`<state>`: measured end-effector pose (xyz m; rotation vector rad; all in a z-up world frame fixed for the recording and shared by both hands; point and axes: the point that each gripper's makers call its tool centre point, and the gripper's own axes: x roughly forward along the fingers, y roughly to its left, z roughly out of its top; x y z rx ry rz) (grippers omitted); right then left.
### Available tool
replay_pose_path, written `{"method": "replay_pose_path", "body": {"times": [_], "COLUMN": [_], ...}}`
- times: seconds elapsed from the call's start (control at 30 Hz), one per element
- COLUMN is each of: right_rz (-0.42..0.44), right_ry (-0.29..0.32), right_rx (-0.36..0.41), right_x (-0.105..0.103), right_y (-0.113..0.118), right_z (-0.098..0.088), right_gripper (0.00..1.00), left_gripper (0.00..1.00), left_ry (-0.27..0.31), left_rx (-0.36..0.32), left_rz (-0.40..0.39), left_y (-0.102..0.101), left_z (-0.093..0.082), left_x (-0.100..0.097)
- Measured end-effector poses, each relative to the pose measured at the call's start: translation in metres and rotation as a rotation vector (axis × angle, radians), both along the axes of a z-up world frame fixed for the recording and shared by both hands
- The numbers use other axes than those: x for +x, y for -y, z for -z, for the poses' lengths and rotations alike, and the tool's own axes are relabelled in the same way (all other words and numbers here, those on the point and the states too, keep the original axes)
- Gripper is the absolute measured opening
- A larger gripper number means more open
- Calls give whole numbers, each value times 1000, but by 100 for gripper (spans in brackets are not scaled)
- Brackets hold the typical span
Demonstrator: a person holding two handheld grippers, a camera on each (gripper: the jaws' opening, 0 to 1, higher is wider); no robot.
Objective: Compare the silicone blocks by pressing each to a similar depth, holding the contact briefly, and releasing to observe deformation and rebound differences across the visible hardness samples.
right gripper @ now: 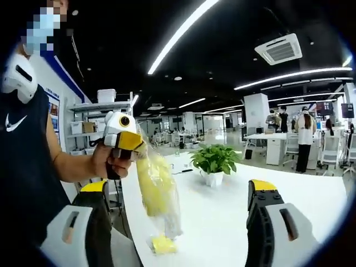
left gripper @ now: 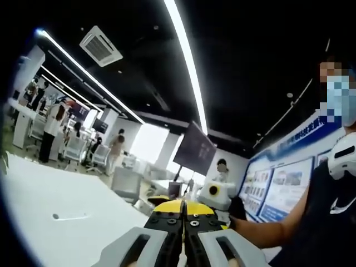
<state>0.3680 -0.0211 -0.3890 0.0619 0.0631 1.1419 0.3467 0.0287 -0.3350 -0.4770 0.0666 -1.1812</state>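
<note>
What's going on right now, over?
Left hand-held gripper shut on clear bag of yellow blocks, hanging over white table. Right hand-held gripper open, empty. Potted plant behind, clear.

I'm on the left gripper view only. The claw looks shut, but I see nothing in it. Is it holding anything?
Observer: Yes. In the right gripper view, the left claw pinches the top of a clear plastic bag with yellow contents, which hangs down toward the white table.
Operator: Anything on the table under it?
Observer: A small yellow block lies on the table by the bag's lower end.
Operator: And the right claw?
Observer: The right claw is wide open and grips nothing.
</note>
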Motion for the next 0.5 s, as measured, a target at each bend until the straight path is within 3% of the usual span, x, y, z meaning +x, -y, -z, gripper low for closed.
{"method": "replay_pose_path", "body": {"times": [0.2,0.37,0.5], "right_rz": [54,64,81], "right_ry": [9,-20,-17], "right_rx": [-14,22,1], "right_x": [0,2,4], "right_y": [20,35,45], "right_z": [10,14,21], "right_gripper": [97,97,97], "left_gripper": [0,0,0], "left_ry": [13,-19,-47], "left_rx": [-6,-9,-40], "left_rz": [9,-5,-16], "left_y": [12,18,19], "left_z": [-2,6,6], "left_x": [-1,3,8]}}
